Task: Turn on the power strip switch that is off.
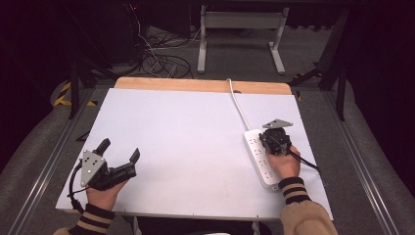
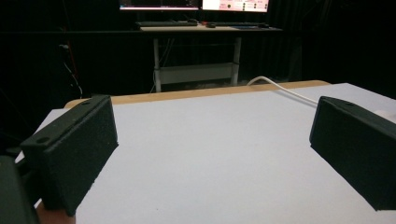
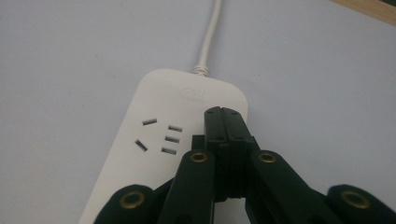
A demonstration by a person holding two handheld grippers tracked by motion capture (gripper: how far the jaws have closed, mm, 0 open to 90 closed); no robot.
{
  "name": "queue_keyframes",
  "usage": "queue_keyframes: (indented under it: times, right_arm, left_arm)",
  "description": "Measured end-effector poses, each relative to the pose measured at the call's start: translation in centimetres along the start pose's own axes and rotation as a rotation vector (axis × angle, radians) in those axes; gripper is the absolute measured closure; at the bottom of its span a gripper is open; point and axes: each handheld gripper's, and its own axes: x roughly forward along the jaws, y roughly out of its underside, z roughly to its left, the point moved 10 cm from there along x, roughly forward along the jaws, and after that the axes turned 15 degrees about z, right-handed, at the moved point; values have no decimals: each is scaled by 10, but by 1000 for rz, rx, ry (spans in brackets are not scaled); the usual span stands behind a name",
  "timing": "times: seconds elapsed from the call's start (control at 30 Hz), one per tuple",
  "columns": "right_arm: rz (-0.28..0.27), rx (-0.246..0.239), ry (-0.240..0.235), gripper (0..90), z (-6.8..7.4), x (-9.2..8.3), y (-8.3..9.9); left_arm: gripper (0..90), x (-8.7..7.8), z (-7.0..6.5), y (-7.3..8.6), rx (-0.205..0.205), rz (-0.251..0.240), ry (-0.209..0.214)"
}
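The right claw (image 3: 225,114), jaws pressed flat together, hangs right over the long white plastic power strip (image 1: 260,157).

The strip lies on the right side of the white desk (image 1: 186,147), running away from the person, its white cord (image 1: 238,105) leading to the far edge. The left claw (image 1: 120,149) rests wide open and empty, well apart on the left. Nothing stands between.

The counter (image 1: 186,127) was white, with a bare wooden strip (image 1: 195,84) along its far edge. A white power strip (image 1: 259,159) lay flat near the right edge, sockets up. Its white cable (image 1: 238,105) ran along the surface toward the far edge.
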Motion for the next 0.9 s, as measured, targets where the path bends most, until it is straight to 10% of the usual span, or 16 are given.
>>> queue_keyframes:
  times: [0.9]
  right_arm:
    - [-11,4,11,900,-1,0,-2]
  left_arm:
    - [15,0,1,0,-6,-1,0]
